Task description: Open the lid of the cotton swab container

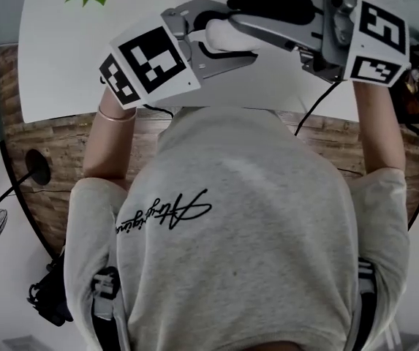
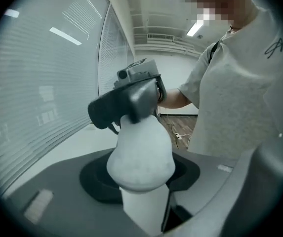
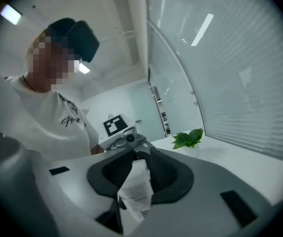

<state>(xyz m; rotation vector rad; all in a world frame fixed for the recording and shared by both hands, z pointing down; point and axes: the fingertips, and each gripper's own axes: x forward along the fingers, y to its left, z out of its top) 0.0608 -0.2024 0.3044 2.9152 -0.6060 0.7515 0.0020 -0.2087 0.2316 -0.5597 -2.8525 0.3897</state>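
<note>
While both grippers meet above the white table (image 1: 63, 50), the cotton swab container (image 1: 227, 35) hangs between them. The left gripper (image 2: 143, 196) is clamped on its white body, and the right gripper (image 3: 134, 196) is clamped on its opposite end.

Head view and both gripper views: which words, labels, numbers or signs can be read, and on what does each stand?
Shirt: black cursive writing, not legible.
Label on the container: fine print, too small to read.
Marker cubes: square patterns only, no letters.
</note>
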